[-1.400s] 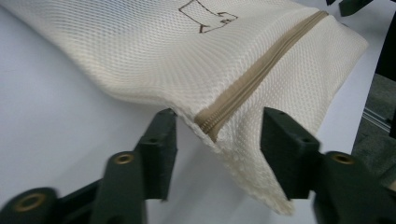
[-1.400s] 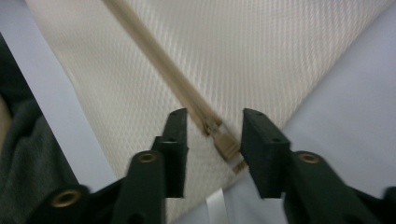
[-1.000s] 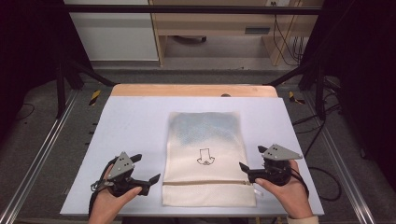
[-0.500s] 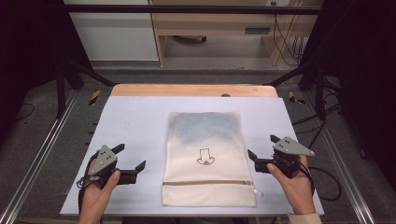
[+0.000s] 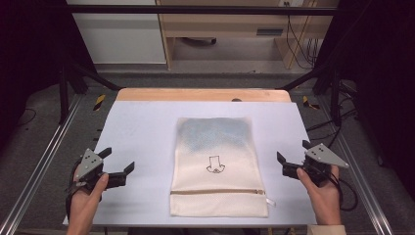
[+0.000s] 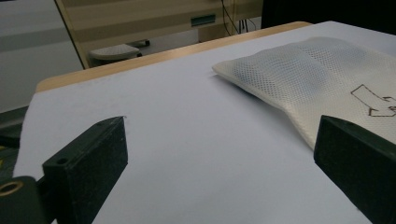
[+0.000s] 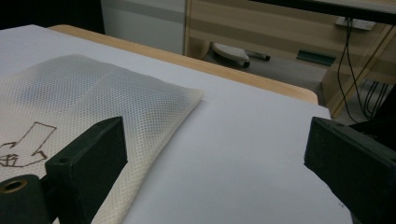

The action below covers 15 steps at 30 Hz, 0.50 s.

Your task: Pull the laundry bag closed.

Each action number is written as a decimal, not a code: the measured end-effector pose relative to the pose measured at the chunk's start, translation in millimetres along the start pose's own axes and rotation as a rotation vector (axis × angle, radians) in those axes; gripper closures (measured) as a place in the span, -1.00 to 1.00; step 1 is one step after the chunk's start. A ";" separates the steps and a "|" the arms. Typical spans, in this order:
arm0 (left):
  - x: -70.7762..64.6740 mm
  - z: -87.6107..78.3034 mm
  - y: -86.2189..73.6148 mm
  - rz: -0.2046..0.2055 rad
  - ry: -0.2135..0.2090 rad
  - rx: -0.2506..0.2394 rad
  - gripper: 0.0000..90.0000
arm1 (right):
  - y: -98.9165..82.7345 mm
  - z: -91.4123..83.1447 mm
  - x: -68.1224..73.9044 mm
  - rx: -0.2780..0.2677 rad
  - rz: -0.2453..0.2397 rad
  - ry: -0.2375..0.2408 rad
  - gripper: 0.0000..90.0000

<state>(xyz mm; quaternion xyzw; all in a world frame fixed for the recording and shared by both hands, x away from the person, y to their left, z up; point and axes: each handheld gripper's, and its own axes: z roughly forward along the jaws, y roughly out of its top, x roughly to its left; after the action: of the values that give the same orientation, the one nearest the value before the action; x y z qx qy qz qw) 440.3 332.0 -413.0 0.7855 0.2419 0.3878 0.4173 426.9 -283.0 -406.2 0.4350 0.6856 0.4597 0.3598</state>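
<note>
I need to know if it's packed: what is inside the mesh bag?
Through the mesh bag, a blue-grey patch shows in its far half, where the bag bulges slightly. What that item is cannot be told; the weave hides it. The zipper is shut.

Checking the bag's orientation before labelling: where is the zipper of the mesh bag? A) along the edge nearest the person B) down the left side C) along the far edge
A: in the high view the zipper crosses the mesh bag near its nearest edge.

Cream mesh cloth bag (image 5: 218,166), matt white tabletop (image 5: 142,132), wooden edge (image 5: 200,94)
</note>
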 end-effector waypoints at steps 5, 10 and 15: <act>9.1 -4.9 -7.2 -0.006 0.047 -0.002 -0.94 | -8.7 -3.9 -12.4 -0.004 0.016 -0.039 -0.86; 18.0 -5.5 -15.5 0.013 0.064 0.010 -0.94 | -19.1 -4.8 -21.8 0.020 0.033 -0.055 -0.87; 25.3 -7.1 -24.3 -0.016 0.092 0.003 -0.94 | -30.8 -7.2 -28.4 0.036 0.043 -0.069 -0.87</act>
<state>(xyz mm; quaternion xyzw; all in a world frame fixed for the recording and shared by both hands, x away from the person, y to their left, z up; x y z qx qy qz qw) 447.9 366.2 -420.7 0.7654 0.2677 0.4198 0.4079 422.6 -317.7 -430.2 0.4715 0.6713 0.4396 0.3657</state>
